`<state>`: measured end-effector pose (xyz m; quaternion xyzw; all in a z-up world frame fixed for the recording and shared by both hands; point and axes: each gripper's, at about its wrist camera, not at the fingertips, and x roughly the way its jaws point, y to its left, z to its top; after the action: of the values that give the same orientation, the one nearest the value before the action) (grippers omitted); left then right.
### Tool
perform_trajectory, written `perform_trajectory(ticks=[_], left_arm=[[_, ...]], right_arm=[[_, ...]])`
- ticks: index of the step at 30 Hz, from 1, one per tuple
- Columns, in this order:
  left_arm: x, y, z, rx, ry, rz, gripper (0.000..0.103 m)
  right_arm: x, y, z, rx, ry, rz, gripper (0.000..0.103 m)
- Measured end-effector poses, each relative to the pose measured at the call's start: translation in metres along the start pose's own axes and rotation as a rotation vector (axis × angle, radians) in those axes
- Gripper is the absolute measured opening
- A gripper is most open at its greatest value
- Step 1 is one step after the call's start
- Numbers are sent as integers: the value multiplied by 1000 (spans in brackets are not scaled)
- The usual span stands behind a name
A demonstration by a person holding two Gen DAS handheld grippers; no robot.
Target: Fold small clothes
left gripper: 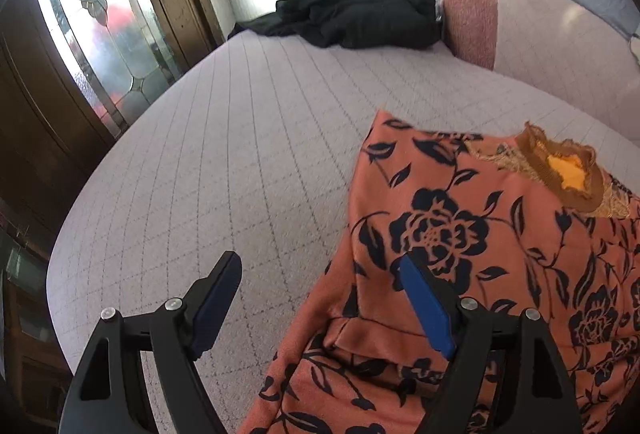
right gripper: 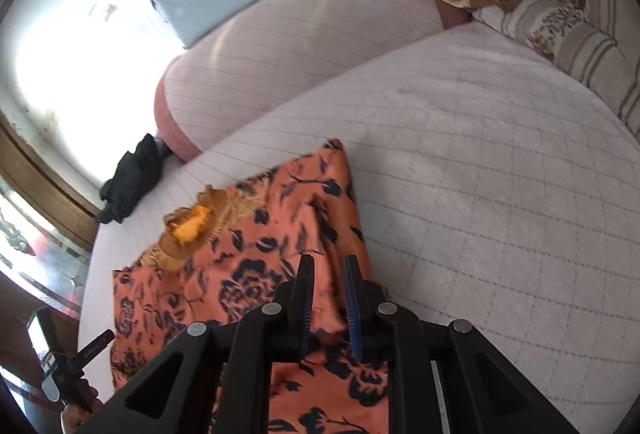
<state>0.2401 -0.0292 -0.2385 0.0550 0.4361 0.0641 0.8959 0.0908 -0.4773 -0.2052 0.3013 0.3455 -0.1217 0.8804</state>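
Floral garment, orange w/ dark flowers and a gold-trimmed neckline, lies on the quilted bed, sides apparently already turned in. We judge we're mid-fold. Our left gripper has jaws spread wide, holding nothing, one finger over bare bed, the other over the cloth's left edge. Our right gripper has jaws nearly together over the garment's right edge; can't tell if cloth is actually pinched between them. Next move prob. calls for pinching both near corners and carrying the hem up toward the neckline, keeping edges aligned. Count: 1 floral garment, 1 black garment crumpled at the far end, 2 grippers.
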Motion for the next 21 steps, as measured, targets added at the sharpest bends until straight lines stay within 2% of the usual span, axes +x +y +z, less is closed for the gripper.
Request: perform_trajectory(ticks=[2, 4, 5, 7, 9, 12, 15, 18, 21], left_arm=[[-9, -11, -1, 28, -31, -45, 82], [-6, -26, -6, 81, -11, -72, 82], [-1, -33, -9, 111, 14, -69, 82], [11, -43, -15, 170, 86, -43, 82], [21, -44, -20, 182, 126, -38, 82], [12, -36, -11, 121, 103, -89, 82], [7, -38, -6, 94, 76, -146, 82], [10, -56, -11, 152, 99, -183, 82], [16, -74, -18, 215, 119, -144, 82]], right_arm=[[11, 17, 4, -45, -6, 48, 17], [34, 31, 4, -58, 35, 82, 17], [48, 35, 1, -58, 74, 75, 17], [71, 37, -10, -72, 176, 4, 17], [85, 37, -21, -96, 262, -64, 18], [79, 45, -17, -131, 220, -50, 18], [75, 59, -11, -162, 162, 27, 18], [94, 74, -17, -185, 218, 87, 18], [113, 84, -32, -259, 275, 11, 18]])
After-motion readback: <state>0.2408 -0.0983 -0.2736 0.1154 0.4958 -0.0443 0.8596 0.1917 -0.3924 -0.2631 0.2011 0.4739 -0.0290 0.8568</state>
